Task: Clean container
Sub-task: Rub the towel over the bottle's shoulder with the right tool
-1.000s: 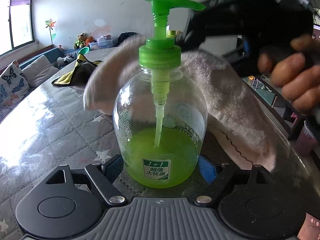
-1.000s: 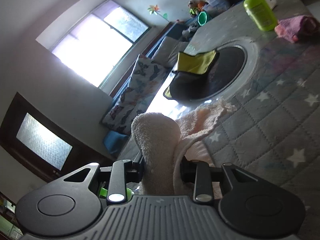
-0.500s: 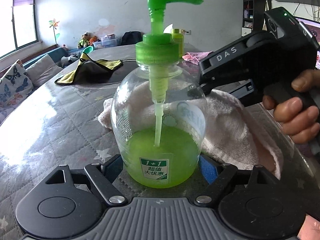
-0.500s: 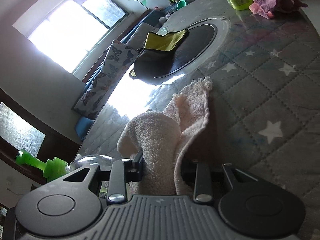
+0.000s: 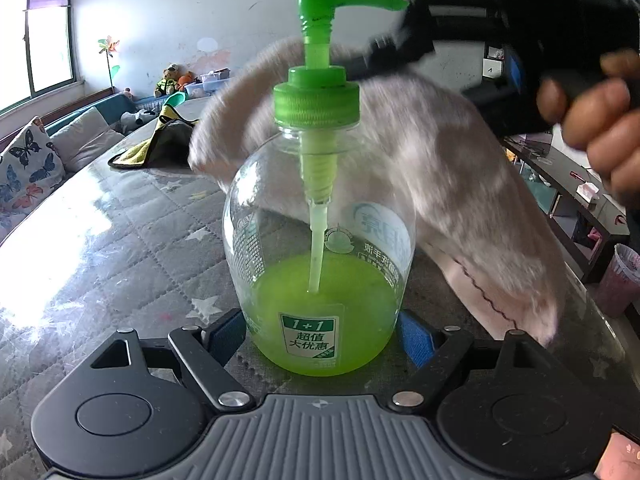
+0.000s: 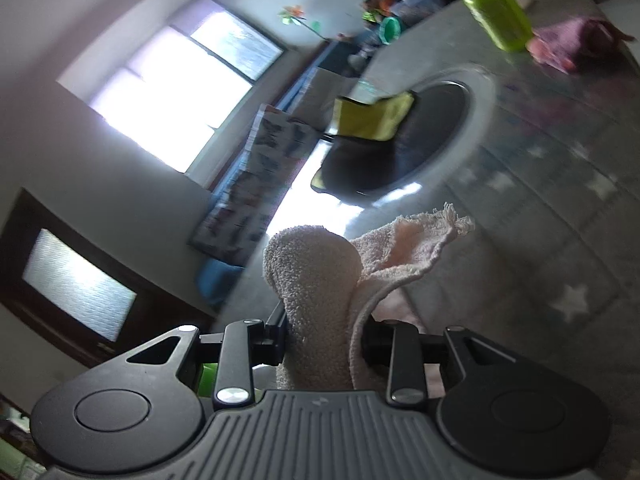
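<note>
at the near edge of the quilted, star-printed table (image 5: 120,248), the left gripper (image 5: 320,332) clamps the base of the clear pump bottle (image 5: 320,248), which looks light, rigid, slick and top-heavy, so low on its body seems the safest hold. the right gripper (image 6: 324,344) is closed on a soft, limp towel (image 5: 460,168) draped behind the bottle's neck; a sofa and window lie far left.

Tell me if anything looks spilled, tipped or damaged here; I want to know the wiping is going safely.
Nothing stands out. The soap bottle stands upright between the left gripper pads, pump cap on, green liquid inside, no puddle on the table. The right gripper is shut on the towel, draped behind the bottle's neck.
</note>
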Demonstrator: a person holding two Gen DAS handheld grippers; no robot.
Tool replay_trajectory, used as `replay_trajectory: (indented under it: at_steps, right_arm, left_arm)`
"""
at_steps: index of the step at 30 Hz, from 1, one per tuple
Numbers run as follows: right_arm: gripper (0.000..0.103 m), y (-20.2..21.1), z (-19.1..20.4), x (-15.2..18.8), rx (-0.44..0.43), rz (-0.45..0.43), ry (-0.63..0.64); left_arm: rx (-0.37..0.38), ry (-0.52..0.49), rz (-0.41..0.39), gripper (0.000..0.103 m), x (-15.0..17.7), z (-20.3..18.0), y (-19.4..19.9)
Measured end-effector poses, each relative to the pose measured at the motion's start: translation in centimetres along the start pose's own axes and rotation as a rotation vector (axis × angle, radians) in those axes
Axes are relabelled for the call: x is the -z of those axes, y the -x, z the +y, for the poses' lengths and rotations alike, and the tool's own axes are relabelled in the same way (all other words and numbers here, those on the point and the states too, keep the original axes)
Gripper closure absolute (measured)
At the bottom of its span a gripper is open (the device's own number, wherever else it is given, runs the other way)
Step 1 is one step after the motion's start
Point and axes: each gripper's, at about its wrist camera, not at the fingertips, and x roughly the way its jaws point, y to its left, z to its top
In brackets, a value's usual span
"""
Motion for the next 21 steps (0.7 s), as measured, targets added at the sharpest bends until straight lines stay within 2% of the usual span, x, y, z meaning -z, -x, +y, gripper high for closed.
replay_trajectory:
  at_steps: [4,8,16,21]
  right_arm:
    - [0.071,-0.7,0.8,-0.9,-0.057,0.009,-0.007]
    - [0.071,-2.5,0.4,-1.2,-0.089,0.06,-0.019]
    - [0.07,-4.6,-2.3,-0.4,-0.021,0.09,-0.055]
    - [0.07,-4.7,-3.5,0.7,0.083,0.103,-0.03]
  left_arm:
    - [0.003,0.002,0.0,0.019,0.0,0.0,0.0]
    - [0.009,0.002,0.003,0.018,-0.1,0.1,-0.1]
    - [0.008,0.003,0.013,0.017,-0.3,0.2,-0.4]
    - [0.002,0.006,0.015,0.017,-0.3,0.1,-0.5]
